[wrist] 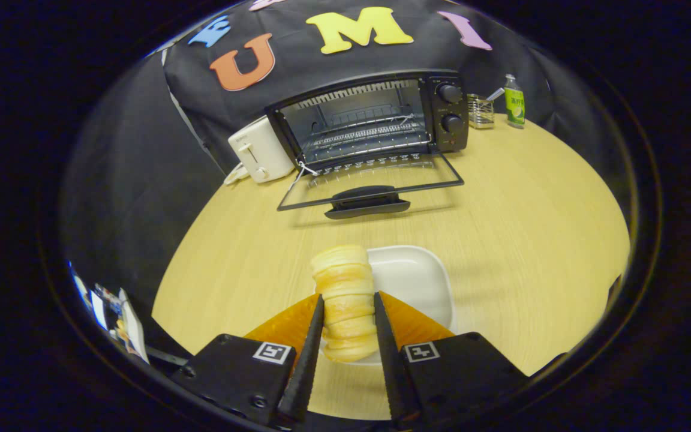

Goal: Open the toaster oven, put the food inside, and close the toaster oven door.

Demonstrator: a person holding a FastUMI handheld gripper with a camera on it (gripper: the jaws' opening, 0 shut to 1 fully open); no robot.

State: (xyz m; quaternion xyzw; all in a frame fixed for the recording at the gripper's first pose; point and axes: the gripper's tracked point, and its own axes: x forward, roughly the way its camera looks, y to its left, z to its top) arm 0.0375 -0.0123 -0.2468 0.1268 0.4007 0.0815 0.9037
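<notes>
Gripper (348, 327) clamped on ridged bread roll (345, 300) above white plate (417, 282), toaster oven (375, 117) beyond with door (369, 186) dropped open; advise carrying level, clearing door handle, setting down on rack.

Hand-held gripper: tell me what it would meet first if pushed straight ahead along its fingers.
The hand-held gripper, shut on the pale ridged bread roll over the white square plate, points at the black toaster oven. Its lowered glass door and handle would probably come first, though height is unclear.
</notes>
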